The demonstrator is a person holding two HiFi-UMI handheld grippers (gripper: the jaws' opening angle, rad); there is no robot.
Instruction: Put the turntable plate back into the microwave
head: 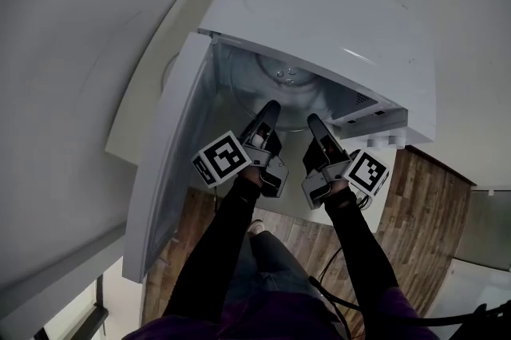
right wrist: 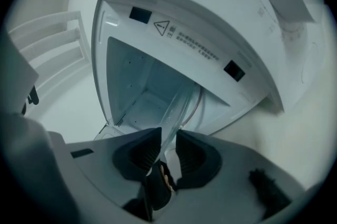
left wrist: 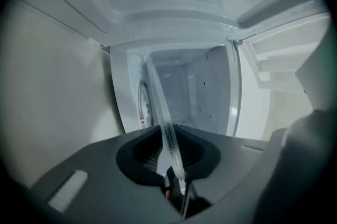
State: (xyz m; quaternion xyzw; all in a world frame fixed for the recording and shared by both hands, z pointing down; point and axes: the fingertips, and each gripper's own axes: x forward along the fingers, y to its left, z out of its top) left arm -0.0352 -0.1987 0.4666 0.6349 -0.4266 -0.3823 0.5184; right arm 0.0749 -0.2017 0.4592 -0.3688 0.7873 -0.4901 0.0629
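The clear glass turntable plate (head: 281, 79) lies partly inside the open white microwave (head: 319, 11), its near rim toward me. My left gripper (head: 271, 105) is shut on that rim; in the left gripper view the plate (left wrist: 162, 112) runs edge-on from between the jaws (left wrist: 171, 153) into the cavity (left wrist: 202, 94). My right gripper (head: 313, 120) is at the rim beside it. In the right gripper view the plate's edge (right wrist: 178, 110) passes between the right gripper's pads (right wrist: 167, 141), which stand slightly apart from the glass, so it is open.
The microwave door (head: 172, 163) hangs open to the left, close beside my left gripper. The control panel (head: 383, 123) is just right of my right gripper. The microwave stands on a pale shelf (head: 148, 91). Wooden floor (head: 423, 211) and the person's legs lie below.
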